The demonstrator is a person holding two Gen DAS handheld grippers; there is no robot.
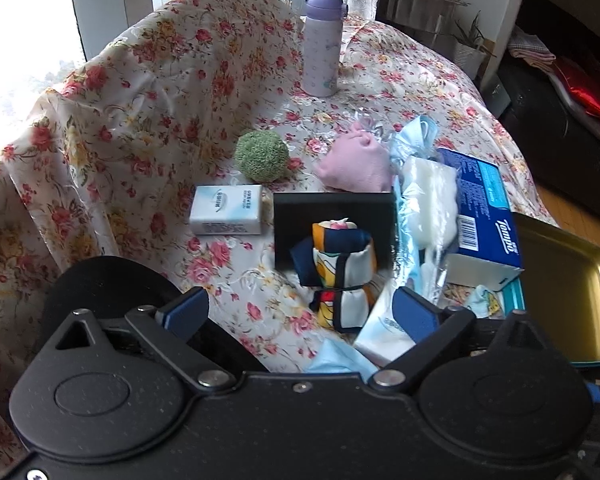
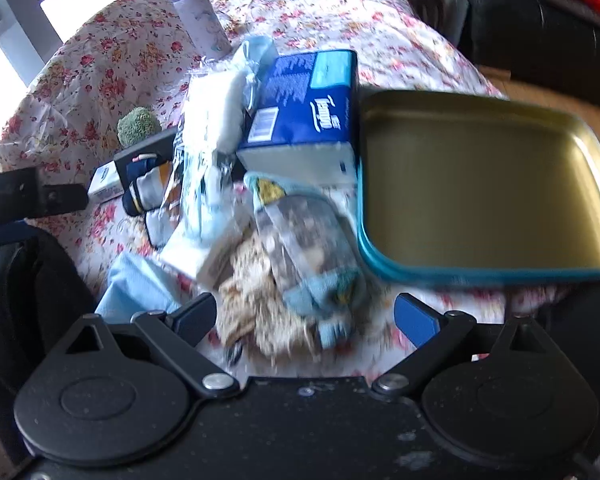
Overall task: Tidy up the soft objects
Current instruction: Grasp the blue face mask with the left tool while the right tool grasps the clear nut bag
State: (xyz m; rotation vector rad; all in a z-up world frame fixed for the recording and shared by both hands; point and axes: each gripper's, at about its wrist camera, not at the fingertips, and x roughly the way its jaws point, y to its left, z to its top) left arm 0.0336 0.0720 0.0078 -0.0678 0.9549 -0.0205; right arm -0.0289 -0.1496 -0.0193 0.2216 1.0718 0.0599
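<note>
From my left wrist camera I see the pink pouch and the whole lilac bottle; the right view hides the pouch. Only my right camera shows the full gold tray and the blurred blue sock bundle lying just beside it on the floral worktop. My left hand-held gripper tilts steeply down, jaws spread wide and released, above the rolled patterned scarf. My right hand-held gripper also points down, released, over the sock bundle. The blue tissue box reads "Tempo". The green ball sits near the small tissue pack.
</note>
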